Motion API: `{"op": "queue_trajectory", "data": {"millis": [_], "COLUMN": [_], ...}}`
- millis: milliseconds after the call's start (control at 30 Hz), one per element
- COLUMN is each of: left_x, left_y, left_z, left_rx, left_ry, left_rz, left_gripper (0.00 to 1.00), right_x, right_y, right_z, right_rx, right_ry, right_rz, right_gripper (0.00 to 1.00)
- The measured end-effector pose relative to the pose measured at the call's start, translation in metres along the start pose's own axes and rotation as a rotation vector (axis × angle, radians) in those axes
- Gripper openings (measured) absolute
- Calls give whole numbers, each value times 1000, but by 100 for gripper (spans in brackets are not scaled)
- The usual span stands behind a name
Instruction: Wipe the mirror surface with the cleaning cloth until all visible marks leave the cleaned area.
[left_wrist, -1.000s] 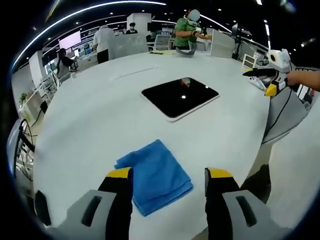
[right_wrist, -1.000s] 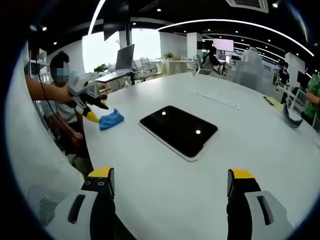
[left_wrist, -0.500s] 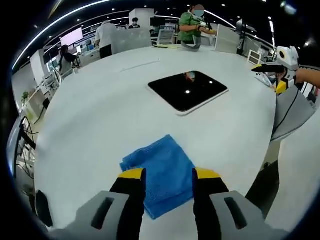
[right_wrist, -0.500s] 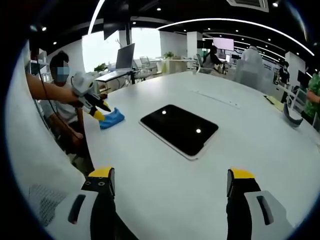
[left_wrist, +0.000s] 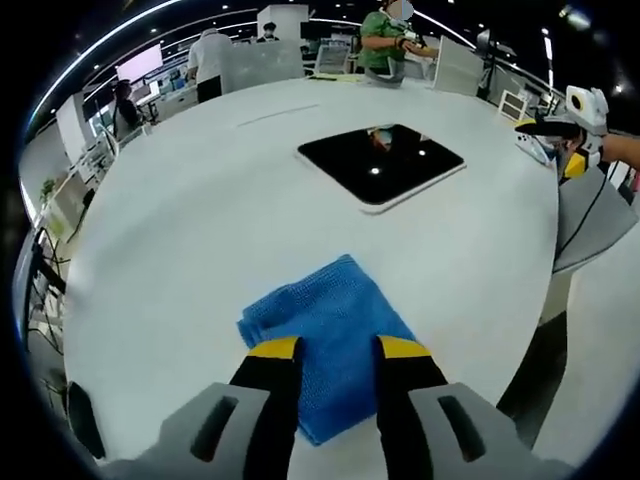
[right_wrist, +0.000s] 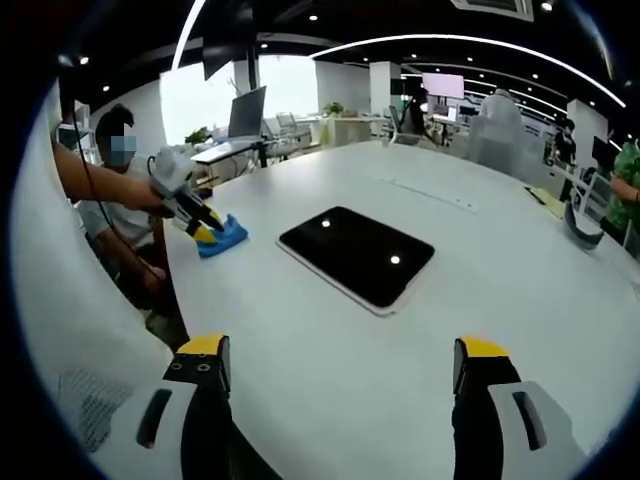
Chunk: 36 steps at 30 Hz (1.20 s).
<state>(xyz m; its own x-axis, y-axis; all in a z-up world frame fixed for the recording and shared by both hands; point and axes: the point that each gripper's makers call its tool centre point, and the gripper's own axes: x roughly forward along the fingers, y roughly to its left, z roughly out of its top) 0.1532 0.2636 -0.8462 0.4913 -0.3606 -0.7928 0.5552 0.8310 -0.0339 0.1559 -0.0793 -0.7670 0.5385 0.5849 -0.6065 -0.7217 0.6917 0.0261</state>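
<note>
The mirror (left_wrist: 381, 166) lies flat mid-bench (left_wrist: 180, 230), a dark rounded rectangle whose long axis runs diagonally in both views, with bare white surface on every side, while the blue cleaning cloth (left_wrist: 330, 338) lies folded near the bench edge closest to the person. Compared with a second ago, the left gripper (left_wrist: 338, 350) has come down over the cloth and its fingers have narrowed to a small gap straddling the near part of the cloth. The right gripper (right_wrist: 340, 362) hovers at the opposite bench edge, fingers wide apart, holding nothing.
</note>
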Motion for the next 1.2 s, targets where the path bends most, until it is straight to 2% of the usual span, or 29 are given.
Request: {"op": "queue_trajectory", "data": {"millis": [367,567,667,833,1033,1200], "left_x": [3,3,2,2,1,-5], "left_y": [7,6,5,3,4,6], "left_z": [-1,-2,-3,-3,-1,9], "left_rx": [-21,-3,2,-13,-46,-65], "left_ry": [4,11,12,-7,1,-26], "left_rz": [-5,6,5,7,-1,5], "left_gripper": [20,17,7,5,3,2], "right_x": [1,1,1,2,2,1], "right_y": [1,0,0,0,1,0], "right_z": [-2,-1,-1,-2,0,2], "right_rx": [5,5,8,11,9,6], "right_ry": [11,10,11,11,7,-5], "right_rz": [4,0,-1,0,2,2], "right_gripper": [91,91,91,91,90,91]}}
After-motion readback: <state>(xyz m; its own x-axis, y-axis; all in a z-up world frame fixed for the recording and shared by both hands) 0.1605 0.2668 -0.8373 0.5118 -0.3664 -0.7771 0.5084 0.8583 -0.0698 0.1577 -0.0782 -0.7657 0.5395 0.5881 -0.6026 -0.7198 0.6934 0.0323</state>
